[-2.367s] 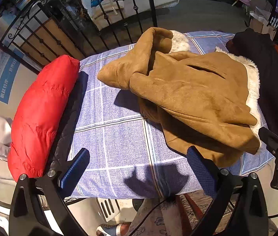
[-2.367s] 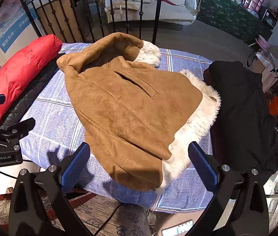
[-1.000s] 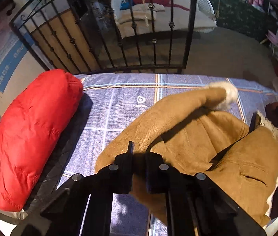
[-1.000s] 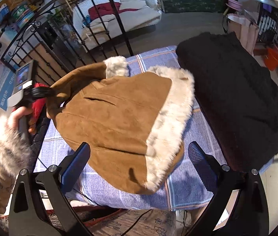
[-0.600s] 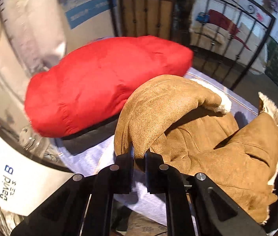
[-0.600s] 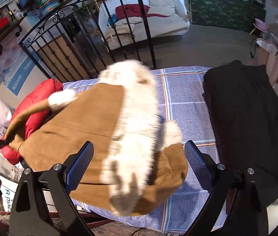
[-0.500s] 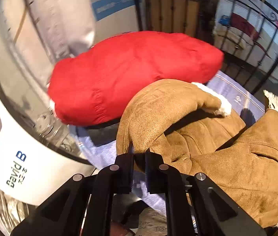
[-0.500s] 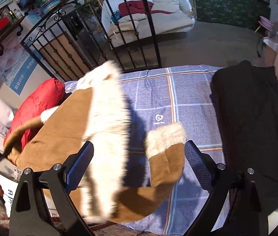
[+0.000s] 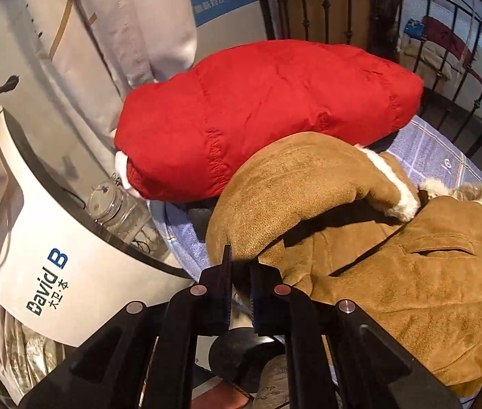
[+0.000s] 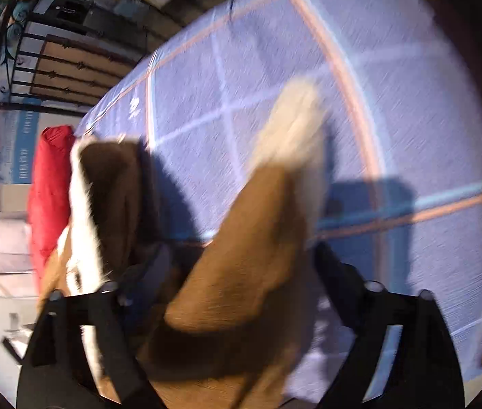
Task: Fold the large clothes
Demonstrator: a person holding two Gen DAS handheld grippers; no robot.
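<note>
Coat (image 10: 241,255) blurred, hiding right claw (image 10: 237,266)

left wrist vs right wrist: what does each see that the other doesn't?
Left wrist only: the left gripper shut on the tan shearling coat, its welt pocket, a glass jar and a white "David B" unit.

Right wrist only, heavily blurred: the right gripper with the coat's fur-cuffed sleeve between its fingers, grip unclear.

Both: coat, red puffer jacket, blue plaid sheet, iron railing.
</note>
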